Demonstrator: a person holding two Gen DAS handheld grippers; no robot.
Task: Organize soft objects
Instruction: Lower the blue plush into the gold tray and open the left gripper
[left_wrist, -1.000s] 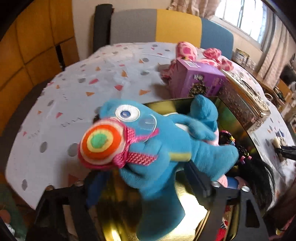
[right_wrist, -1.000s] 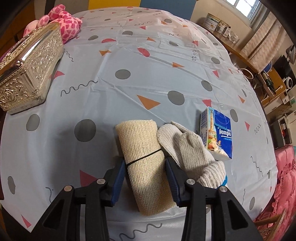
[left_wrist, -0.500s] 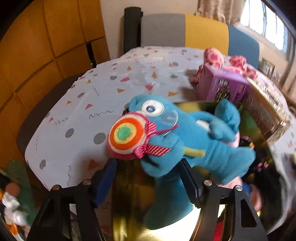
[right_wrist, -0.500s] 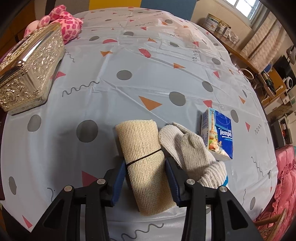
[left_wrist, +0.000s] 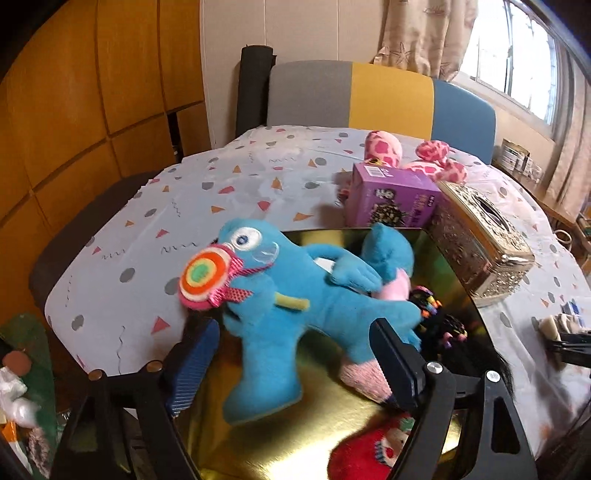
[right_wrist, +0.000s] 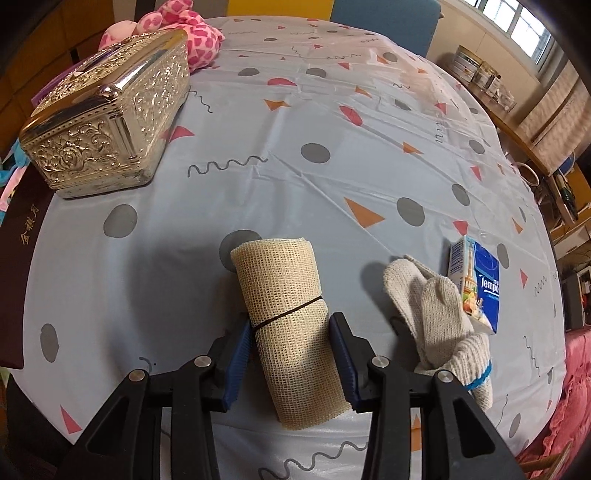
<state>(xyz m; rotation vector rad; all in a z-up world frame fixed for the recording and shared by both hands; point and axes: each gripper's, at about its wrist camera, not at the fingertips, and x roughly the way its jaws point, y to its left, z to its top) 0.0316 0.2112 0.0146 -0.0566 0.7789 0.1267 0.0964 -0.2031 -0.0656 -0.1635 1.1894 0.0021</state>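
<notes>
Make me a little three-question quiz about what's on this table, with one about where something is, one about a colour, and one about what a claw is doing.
1. Where does the blue plush toy lie?
A. in the gold box
B. on the silver box
C. on the chair

2. What colour is the carton behind the gold box?
A. green
B. purple
C. white

3. What is the right gripper doing?
A. hanging open over bare cloth
B. gripping the knitted glove
C. closed on the mesh roll

Answers: A, it sprawls over the gold lining; B, its faces are purple; C, both pads press the roll's sides.
</notes>
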